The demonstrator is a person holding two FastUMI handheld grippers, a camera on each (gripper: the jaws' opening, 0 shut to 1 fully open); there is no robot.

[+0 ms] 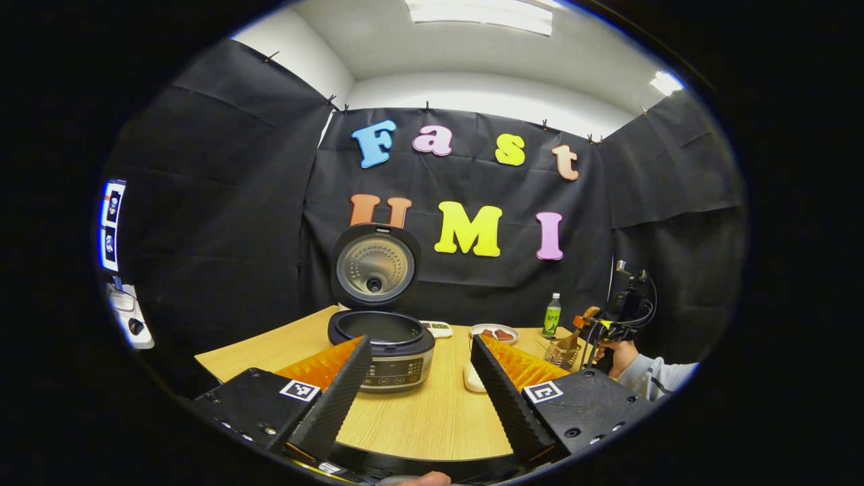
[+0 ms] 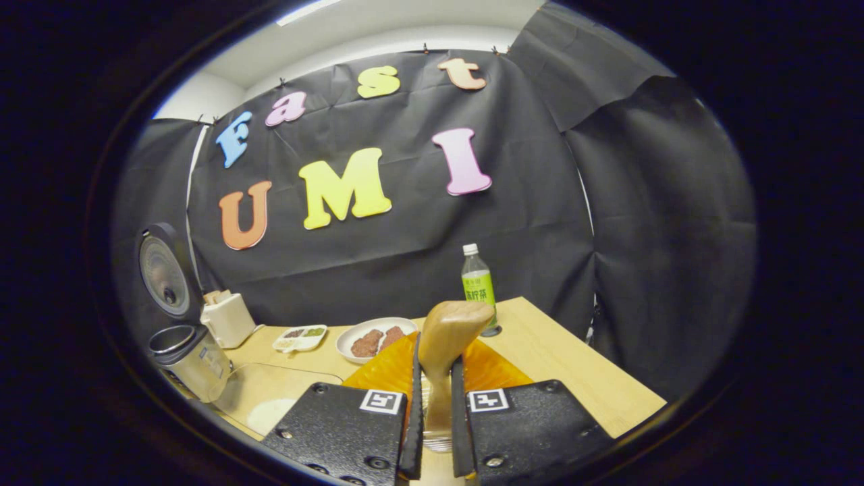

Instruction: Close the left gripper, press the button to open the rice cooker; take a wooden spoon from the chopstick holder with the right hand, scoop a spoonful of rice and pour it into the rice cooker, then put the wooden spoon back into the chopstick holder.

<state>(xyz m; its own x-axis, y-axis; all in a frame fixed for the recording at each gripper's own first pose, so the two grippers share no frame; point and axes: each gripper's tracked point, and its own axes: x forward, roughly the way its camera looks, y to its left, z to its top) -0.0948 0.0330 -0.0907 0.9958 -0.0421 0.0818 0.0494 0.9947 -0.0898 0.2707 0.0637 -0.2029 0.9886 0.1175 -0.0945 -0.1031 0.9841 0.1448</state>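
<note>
The rice cooker [image 1: 395, 354] stands open on the wooden table, its lid [image 1: 374, 268] upright. My left gripper [image 1: 420, 345] is open just in front of it, holding nothing. Farther right, a hand holds my right gripper [image 1: 611, 322] over the wire chopstick holder [image 1: 561, 354]. In the right gripper view, my right gripper [image 2: 435, 378] is shut on the handle of the wooden spoon [image 2: 451, 325], whose bowl points up. The holder's wire rim [image 2: 437, 442] shows low between the fingers. A white dish of rice [image 2: 270, 413] lies to the left, near the cooker [image 2: 189, 358].
A plate of brown food [image 2: 374, 339], a small divided dish [image 2: 300, 337] and a green bottle [image 2: 477, 282] stand toward the back of the table [image 2: 574, 364]. A white box [image 2: 229, 317] sits behind the cooker. The table's right edge is close to the holder.
</note>
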